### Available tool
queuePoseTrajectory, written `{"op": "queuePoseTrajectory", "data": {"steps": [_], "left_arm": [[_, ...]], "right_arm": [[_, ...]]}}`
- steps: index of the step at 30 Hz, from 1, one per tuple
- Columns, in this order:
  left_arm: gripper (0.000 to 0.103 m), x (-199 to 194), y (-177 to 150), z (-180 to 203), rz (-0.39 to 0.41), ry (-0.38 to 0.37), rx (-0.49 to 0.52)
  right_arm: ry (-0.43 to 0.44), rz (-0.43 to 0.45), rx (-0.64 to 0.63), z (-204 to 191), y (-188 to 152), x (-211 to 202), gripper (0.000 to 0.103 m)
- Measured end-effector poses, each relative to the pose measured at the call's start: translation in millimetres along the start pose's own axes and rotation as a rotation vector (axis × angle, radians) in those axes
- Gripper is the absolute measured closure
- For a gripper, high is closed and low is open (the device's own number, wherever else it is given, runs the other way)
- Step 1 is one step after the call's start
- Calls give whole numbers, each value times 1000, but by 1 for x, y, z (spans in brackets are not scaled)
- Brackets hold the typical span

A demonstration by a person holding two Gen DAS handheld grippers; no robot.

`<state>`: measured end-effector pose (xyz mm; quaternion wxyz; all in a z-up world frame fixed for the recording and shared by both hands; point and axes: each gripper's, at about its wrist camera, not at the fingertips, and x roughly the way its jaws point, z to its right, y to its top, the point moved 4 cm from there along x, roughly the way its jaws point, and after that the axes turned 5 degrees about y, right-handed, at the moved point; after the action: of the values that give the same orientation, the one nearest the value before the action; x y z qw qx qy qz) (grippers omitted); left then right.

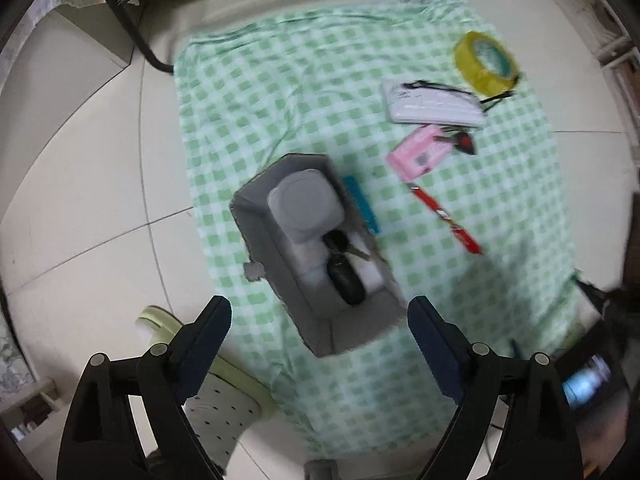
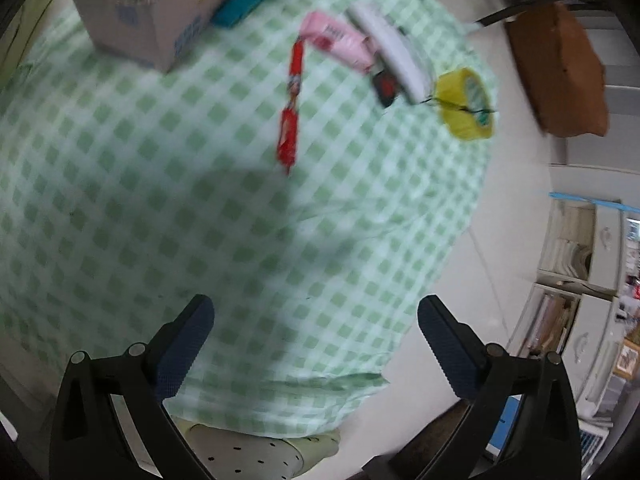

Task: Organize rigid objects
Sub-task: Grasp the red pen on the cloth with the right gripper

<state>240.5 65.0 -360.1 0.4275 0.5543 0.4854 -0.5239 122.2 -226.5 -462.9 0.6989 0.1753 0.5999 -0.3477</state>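
Below my left tongs (image 1: 320,334) a box (image 1: 260,236) on the tabletop (image 1: 280,80) holds a container (image 1: 306,204) and keys (image 1: 344,268), with a tape roll (image 1: 486,62), notepad (image 1: 434,106) and wrapped bar (image 1: 448,218) to its right.

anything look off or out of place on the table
Mostly loose clutter: a pink pack lies partly under the white box, and a teal case sits outside the grey box against its wall. Nothing looks spilled or broken.

The left claw (image 1: 320,322) points straight down, its dark fingers (image 1: 212,320) spread wide with nothing between the pads. The right claw (image 2: 316,322) tilts steeply downward, fingers (image 2: 440,328) likewise wide apart and empty
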Motion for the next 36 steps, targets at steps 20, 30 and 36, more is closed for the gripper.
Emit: {"op": "queuePoseTrajectory", "data": {"steps": [20,30,36], "left_arm": [[0,-75,-48,-12,190,256,239],[0,-61,-43,-32,85,55,54],[0,-52,-31,-35,22,18,-37]], "right_arm": [[519,96,512,46,105,44,43],[519,-5,551,34,127,72,85],[667,31,636,35,96,44,87]]}}
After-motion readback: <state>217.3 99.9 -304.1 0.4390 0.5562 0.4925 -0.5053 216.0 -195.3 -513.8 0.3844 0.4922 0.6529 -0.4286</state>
